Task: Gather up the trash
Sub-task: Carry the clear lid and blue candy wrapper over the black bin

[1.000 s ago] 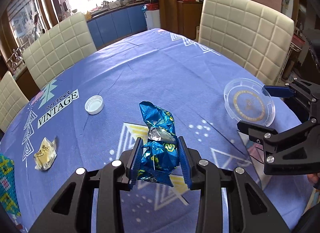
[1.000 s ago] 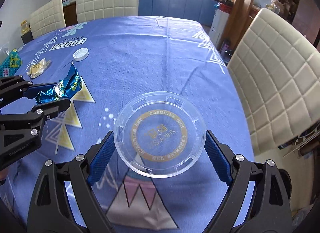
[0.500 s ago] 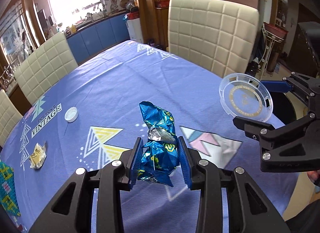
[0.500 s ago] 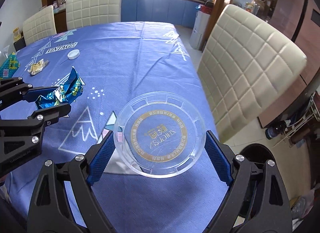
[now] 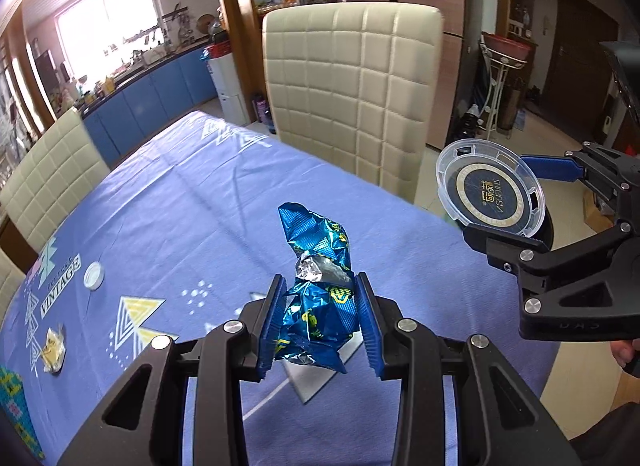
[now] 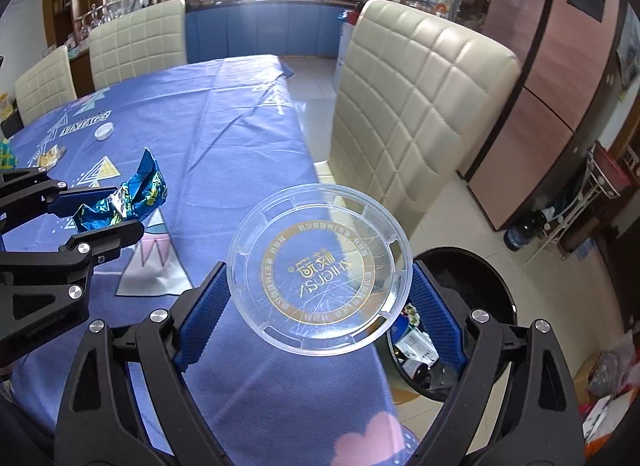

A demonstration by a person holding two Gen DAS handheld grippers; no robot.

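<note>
**Right wrist view: both claws loaded, bin just below the lid**

Right wrist view shows the right claw point(image 6: 318, 306) closed on a clear plastic lid point(image 6: 319, 269), with the blue pads pressing on two opposite points of its rim. The lid is held almost flat, above the near right edge of the bench point(image 6: 224, 137). Under it and a little to the right stands a black trash bin point(image 6: 472, 278) on the floor, open at the top, with some packets already inside.

In the left wrist view, the left claw point(image 5: 320, 320) is closed on a crumpled blue foil wrapper point(image 5: 316, 286), which stands up between the pads. It is above the bench, to the left of the bin and well apart from it.

On the far left part of the bench three things remain: a white bottle cap point(image 5: 93, 274), a small yellow wrapper point(image 5: 54, 349), and a patterned object point(image 5: 16, 410) at the edge that I cannot identify.

I judge that the dropping step is near, and some things can go wrong. The lid is thin and held only at the rim, so it can bend and spring out if the squeeze is strong. Because it is flat and light, it may glide sideways when released and land on the bin rim or the floor. The wrapper is loose foil; it can stick to one pad at release, or fall on the bench if the left claw opens before it is above the bin. The two claws are near each other and may collide over the opening.
</note>
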